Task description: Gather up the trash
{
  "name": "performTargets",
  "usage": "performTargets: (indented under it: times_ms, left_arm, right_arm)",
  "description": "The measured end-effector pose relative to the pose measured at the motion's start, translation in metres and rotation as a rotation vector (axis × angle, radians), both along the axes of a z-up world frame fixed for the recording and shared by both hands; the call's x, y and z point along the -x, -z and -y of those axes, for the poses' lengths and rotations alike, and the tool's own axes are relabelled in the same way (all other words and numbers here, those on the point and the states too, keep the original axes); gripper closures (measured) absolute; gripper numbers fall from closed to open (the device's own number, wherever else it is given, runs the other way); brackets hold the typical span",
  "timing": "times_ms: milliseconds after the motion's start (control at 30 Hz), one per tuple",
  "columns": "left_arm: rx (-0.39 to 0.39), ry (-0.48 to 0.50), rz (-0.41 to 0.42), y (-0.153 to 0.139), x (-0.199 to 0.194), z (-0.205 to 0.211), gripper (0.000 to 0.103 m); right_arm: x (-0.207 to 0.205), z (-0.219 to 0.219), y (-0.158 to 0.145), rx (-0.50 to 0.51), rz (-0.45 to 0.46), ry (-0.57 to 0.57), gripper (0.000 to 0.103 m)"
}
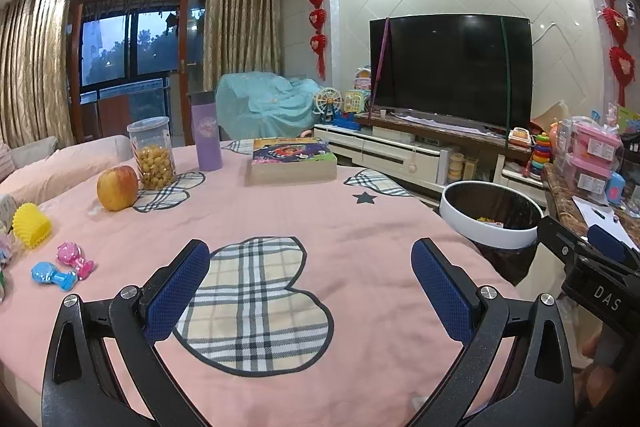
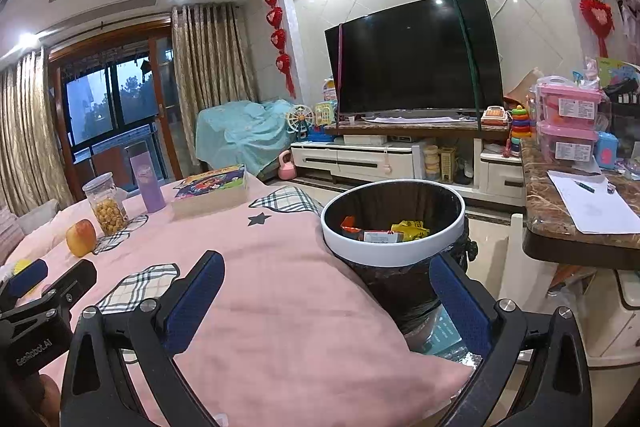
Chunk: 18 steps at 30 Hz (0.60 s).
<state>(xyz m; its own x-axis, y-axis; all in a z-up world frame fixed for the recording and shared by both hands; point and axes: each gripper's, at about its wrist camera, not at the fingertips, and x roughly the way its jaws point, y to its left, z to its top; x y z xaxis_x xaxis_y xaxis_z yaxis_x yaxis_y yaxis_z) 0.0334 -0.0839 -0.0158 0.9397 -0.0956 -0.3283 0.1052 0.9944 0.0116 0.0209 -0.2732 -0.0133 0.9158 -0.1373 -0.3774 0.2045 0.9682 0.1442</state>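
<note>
Wrappers (image 2: 404, 231) lie inside the trash bin (image 2: 394, 255) off the table's (image 2: 280, 307) far edge; light, crinkly, pinch by an edge. Your left claw (image 1: 310, 287) and right claw (image 2: 328, 301) gape empty.

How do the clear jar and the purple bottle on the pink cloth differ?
The clear jar is wide and see-through, part filled with yellow snacks; the purple bottle is slimmer, taller and opaque. The jar stands beside the apple, the bottle nearer the book. Both stand upright with lids on.
</note>
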Motion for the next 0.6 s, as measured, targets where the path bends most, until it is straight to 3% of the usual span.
performTargets:
  times_ms: [600]
  left_arm:
    - [-0.002,0.016,-0.005,0.0003,0.0008,0.0009,0.0]
  right_arm:
    - [-0.0002,0.0007,-0.0003,-0.008,0.001,-0.012,0.0]
